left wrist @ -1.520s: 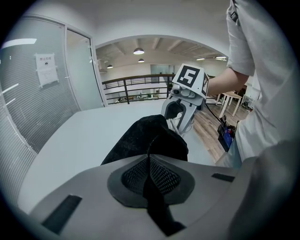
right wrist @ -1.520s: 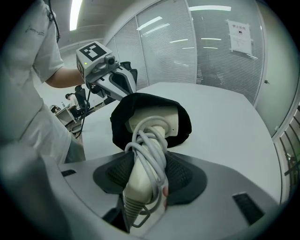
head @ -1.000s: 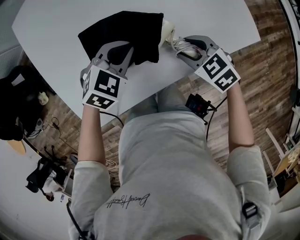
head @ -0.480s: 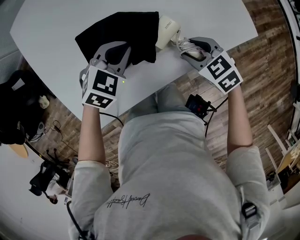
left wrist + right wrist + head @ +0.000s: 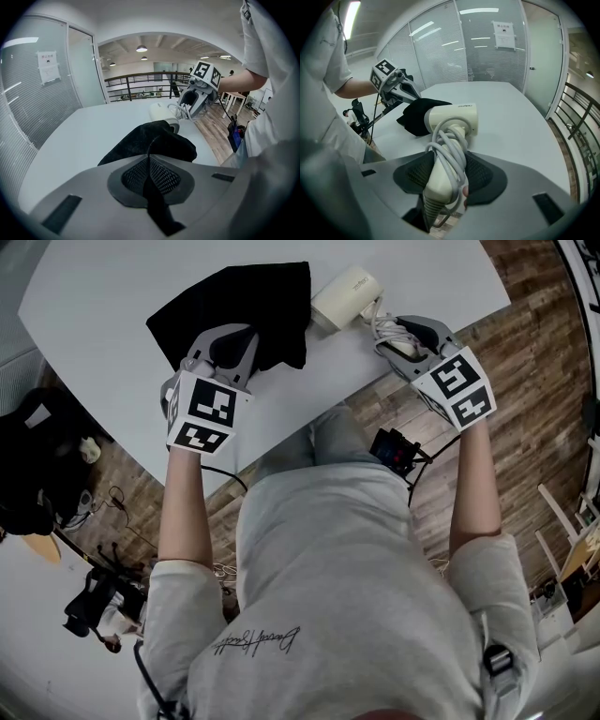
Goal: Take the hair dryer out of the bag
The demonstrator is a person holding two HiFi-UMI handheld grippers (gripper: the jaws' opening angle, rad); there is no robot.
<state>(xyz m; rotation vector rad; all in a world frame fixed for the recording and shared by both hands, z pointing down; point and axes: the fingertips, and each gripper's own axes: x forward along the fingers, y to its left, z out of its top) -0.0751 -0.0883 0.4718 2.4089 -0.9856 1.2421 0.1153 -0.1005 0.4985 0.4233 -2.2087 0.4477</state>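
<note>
A cream hair dryer (image 5: 345, 296) (image 5: 452, 121) with its cord wound round the handle lies just outside the mouth of the black cloth bag (image 5: 234, 307) (image 5: 154, 143) on the white table (image 5: 112, 343). My right gripper (image 5: 392, 334) (image 5: 445, 173) is shut on the dryer's handle and cord. My left gripper (image 5: 232, 357) (image 5: 150, 176) is shut on the bag's near edge, with black cloth pinched between its pads. The dryer's barrel is fully in sight, to the right of the bag.
The table's near edge runs diagonally under both grippers, and wooden floor lies beyond it at the right. A small black device (image 5: 396, 450) hangs at the person's waist. Bags and gear (image 5: 37, 465) sit on the floor at the left.
My right gripper has drawn the hair dryer to the right, out of the bag's mouth, so its whole barrel now shows. The left gripper has kept its hold on the bag.
</note>
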